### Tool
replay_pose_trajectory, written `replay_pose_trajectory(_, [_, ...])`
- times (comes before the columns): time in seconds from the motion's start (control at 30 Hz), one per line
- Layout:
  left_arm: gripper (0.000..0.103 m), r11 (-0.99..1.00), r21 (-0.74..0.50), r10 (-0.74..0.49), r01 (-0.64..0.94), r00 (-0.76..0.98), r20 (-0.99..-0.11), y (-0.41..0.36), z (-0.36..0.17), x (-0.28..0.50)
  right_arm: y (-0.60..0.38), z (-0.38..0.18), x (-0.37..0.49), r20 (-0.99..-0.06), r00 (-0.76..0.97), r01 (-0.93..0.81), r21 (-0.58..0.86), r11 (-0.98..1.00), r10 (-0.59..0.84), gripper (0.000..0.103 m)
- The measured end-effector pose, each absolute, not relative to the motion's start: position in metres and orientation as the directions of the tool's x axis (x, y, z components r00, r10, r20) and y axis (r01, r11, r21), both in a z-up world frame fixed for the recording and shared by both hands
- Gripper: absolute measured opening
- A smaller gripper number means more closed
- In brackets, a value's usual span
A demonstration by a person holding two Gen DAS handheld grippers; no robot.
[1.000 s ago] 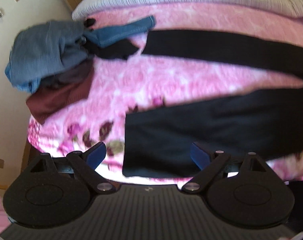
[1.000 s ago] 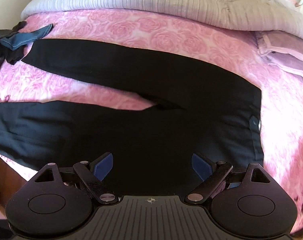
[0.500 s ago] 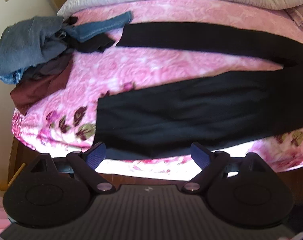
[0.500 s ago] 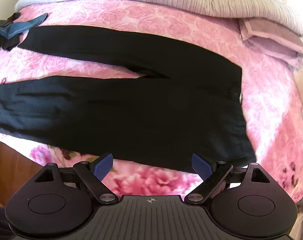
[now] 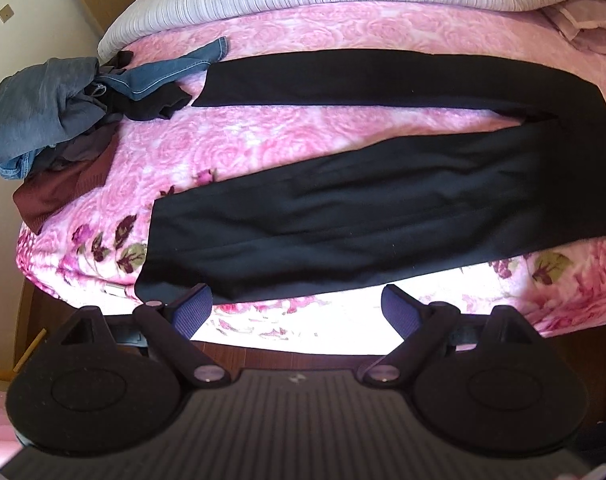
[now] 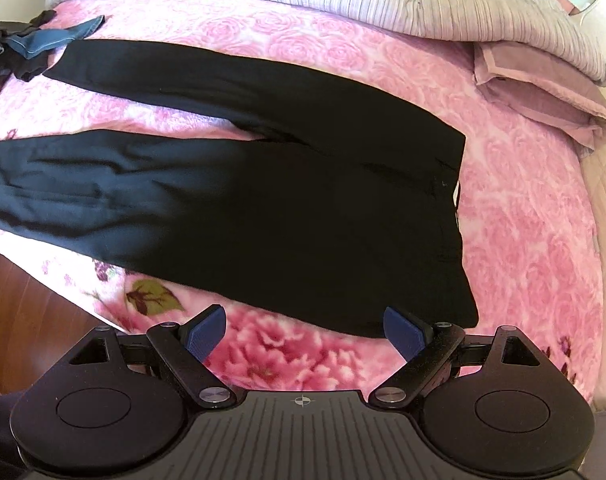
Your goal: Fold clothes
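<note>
Black trousers lie flat, legs splayed, ahead of both wide-open, empty tongs, left and right; pinch near-leg hem and waist corner together, lifting evenly.

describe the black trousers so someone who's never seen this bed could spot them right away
Look at the bed with the pink rose blanket. Spread flat across its middle lie the black trousers, legs apart in a V, hems toward the heap of clothes at one end. Unlike that crumpled heap of blue, grey and maroon pieces, they are plain black and laid out full length.
</note>
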State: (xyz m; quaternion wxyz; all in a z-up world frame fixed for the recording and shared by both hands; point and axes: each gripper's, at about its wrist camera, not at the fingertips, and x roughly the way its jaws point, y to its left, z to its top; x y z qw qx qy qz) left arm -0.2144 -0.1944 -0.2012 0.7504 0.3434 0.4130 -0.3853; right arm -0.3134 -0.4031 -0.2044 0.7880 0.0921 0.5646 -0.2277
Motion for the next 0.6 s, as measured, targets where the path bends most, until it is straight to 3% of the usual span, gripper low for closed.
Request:
replay_pose_trajectory(0.27, [0.089, 0.362, 0.29, -0.325, 0.886, 0.412, -0.851, -0.194, -0.216, -0.234, -0.404, -0.223, -0.336, -0.926, 0.29, 0.384, -0.118, 0.916, -0.24, 0.089])
replay_pose_trajectory(0.43, [0.089, 0.111, 0.473, -0.35, 0.874, 0.48, -0.805, -0.191, -0.26, -0.247, -0.384, -0.265, -0.349, -0.864, 0.304, 0.139, -0.377, 0.916, -0.402, 0.089])
replay_pose_trajectory(0.6, [0.087, -0.151, 0.621, -0.411, 0.769, 0.523, -0.747, -0.182, -0.322, -0.255, -0.366, -0.307, -0.351, -0.817, 0.364, -0.038, -0.492, 0.87, -0.446, 0.089])
